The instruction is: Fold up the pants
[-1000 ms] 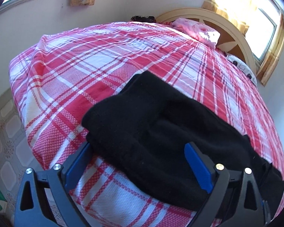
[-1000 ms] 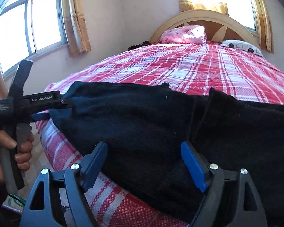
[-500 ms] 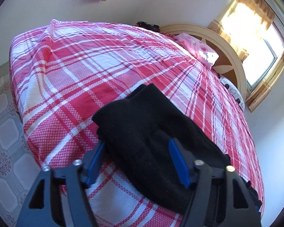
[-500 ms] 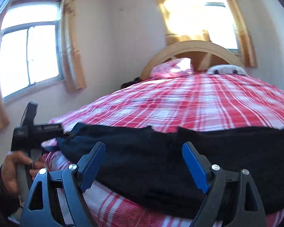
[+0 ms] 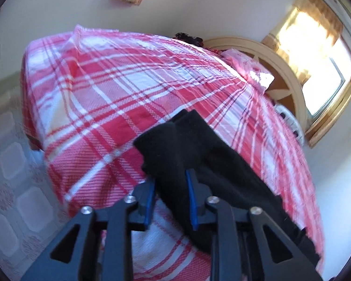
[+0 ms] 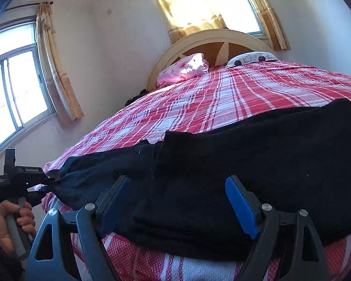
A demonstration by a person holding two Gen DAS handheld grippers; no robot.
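Left gripper [image 5: 170,194], jaws closing on the pants' [image 5: 199,154] end, fabric lying between the pads. Right gripper [image 6: 177,201] standing wide, straddling the near edge of the pants at 6 o'clock. Pants stretching across the bed [image 6: 222,98]; pillow [image 6: 184,68] lying at 12 o'clock.

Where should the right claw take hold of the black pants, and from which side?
Grip the thick folded edge of the pants hanging nearest the bed side, coming in low from the front. The right claw already straddles it, open; the left claw is closing on the far end.
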